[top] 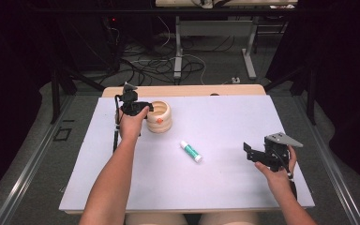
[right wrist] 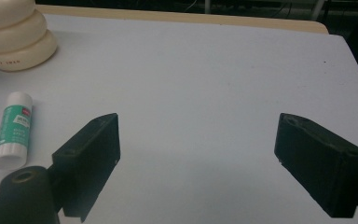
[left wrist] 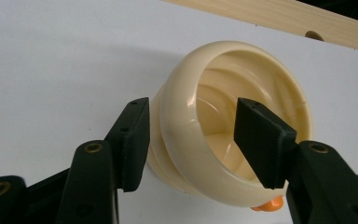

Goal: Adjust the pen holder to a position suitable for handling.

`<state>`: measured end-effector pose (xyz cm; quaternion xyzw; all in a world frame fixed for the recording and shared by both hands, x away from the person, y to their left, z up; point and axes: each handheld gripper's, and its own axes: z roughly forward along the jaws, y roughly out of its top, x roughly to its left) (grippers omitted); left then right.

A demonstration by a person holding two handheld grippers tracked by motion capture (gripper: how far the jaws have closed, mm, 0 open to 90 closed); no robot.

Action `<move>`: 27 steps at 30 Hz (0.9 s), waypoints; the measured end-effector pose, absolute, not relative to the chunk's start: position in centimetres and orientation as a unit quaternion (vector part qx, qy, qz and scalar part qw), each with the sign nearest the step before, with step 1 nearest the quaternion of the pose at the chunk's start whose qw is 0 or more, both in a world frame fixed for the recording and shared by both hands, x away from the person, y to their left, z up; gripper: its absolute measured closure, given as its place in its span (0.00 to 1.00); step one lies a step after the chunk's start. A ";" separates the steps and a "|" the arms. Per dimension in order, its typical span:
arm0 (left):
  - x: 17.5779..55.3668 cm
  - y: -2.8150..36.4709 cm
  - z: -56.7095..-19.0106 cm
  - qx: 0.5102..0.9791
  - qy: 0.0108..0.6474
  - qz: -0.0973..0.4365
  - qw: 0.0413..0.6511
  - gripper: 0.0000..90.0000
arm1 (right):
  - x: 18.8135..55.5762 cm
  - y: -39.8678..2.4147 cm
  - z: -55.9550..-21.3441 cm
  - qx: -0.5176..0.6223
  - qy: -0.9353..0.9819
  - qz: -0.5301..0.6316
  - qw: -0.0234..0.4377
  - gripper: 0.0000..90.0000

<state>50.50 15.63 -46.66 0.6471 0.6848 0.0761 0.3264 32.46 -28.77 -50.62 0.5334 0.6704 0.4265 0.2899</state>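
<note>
Fingers (left wrist: 133, 140) of your left gripper (left wrist: 193, 144) straddle the near wall of the cream bowl (left wrist: 223, 84), one pad outside, one inside, not yet clamped. Seat them deeper and square before squeezing, or the rounded rim may slip. That bowl stands at the bench's (top: 225, 122) far-left; your right gripper (right wrist: 198, 158) gapes wide, empty.

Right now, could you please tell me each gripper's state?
Left gripper: astride the cream cup's wall, not yet clamped.
Right gripper: open, holding nothing.

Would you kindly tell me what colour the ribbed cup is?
The cup is cream, with a small orange spot low on its side; the left gripper view shows it best.
</note>
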 end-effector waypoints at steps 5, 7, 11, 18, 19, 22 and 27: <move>50.9 16.1 -47.1 0.628 0.702 0.052 0.333 0.53 | 32.4 -28.8 -50.5 0.535 0.669 0.427 0.290 0.15; 51.0 16.3 -47.3 0.622 0.707 0.040 0.335 0.54 | 32.4 -28.8 -50.5 0.533 0.670 0.428 0.291 0.15; 51.2 16.3 -47.6 0.621 0.708 0.033 0.335 0.56 | 32.4 -28.8 -50.5 0.533 0.670 0.427 0.291 0.15; 51.4 16.2 -48.0 0.622 0.707 0.012 0.335 0.59 | 32.4 -28.8 -50.5 0.533 0.670 0.428 0.289 0.15; 51.4 16.1 -48.0 0.623 0.707 0.012 0.334 0.60 | 32.4 -28.8 -50.5 0.535 0.669 0.429 0.287 0.15; 51.4 16.1 -48.1 0.623 0.710 0.015 0.327 0.63 | 32.4 -28.9 -50.5 0.534 0.670 0.428 0.286 0.15; 51.4 16.1 -48.1 0.620 0.713 0.017 0.327 0.67 | 32.4 -28.9 -50.5 0.534 0.671 0.427 0.286 0.16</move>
